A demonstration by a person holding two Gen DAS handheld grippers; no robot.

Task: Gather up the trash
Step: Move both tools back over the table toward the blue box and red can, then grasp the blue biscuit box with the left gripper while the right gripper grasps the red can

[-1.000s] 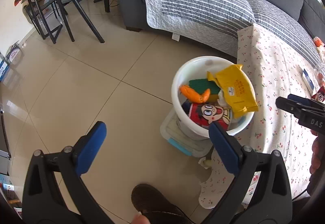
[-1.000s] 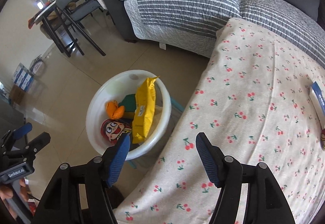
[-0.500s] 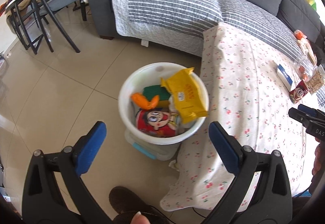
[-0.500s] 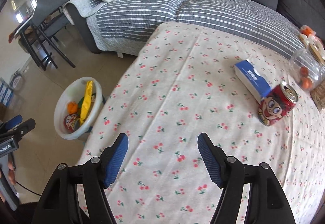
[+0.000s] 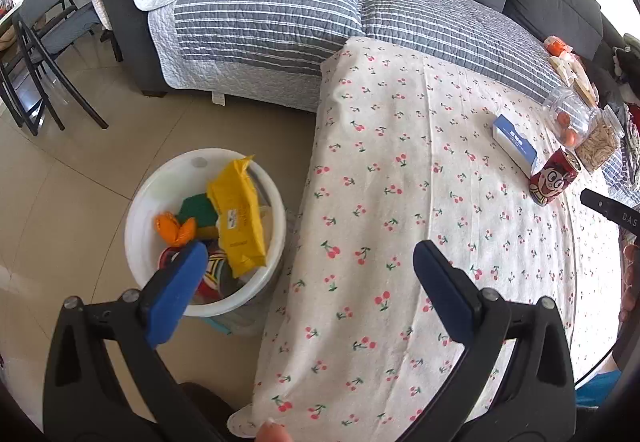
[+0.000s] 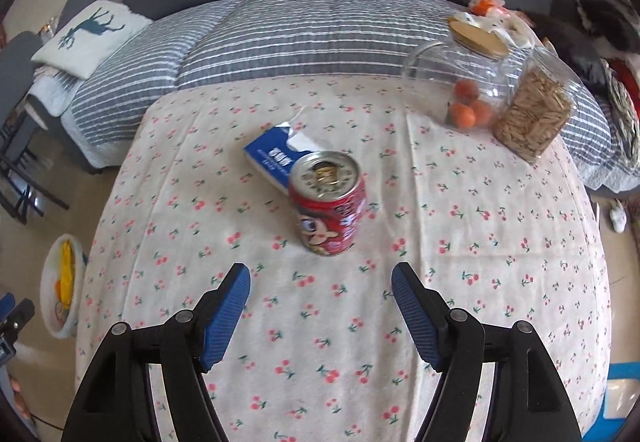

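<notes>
A red drink can [image 6: 329,201] with a cartoon face stands upright on the cherry-print tablecloth [image 6: 500,242], just beyond my right gripper [image 6: 320,282], which is open and holds nothing. In the left wrist view the same can [image 5: 554,176] sits far right. My left gripper [image 5: 308,262] is open and bare, hovering over the table's left edge beside the white bin [image 5: 160,193]. The bin [image 6: 50,278] stands on the floor and holds a yellow packet [image 5: 236,209], an orange wrapper [image 5: 172,228] and a red can.
A blue tissue pack [image 6: 276,153] lies right behind the can. Two clear jars, one with oranges [image 6: 460,81] and one with seeds [image 6: 534,113], stand at the table's far right. A grey sofa [image 5: 360,13] with a striped quilt runs behind; chairs [image 5: 44,41] stand left.
Both grippers swung right from the bin toward the table. The right one now faces the red can close up; the left one has the table edge between its fingers' view.
</notes>
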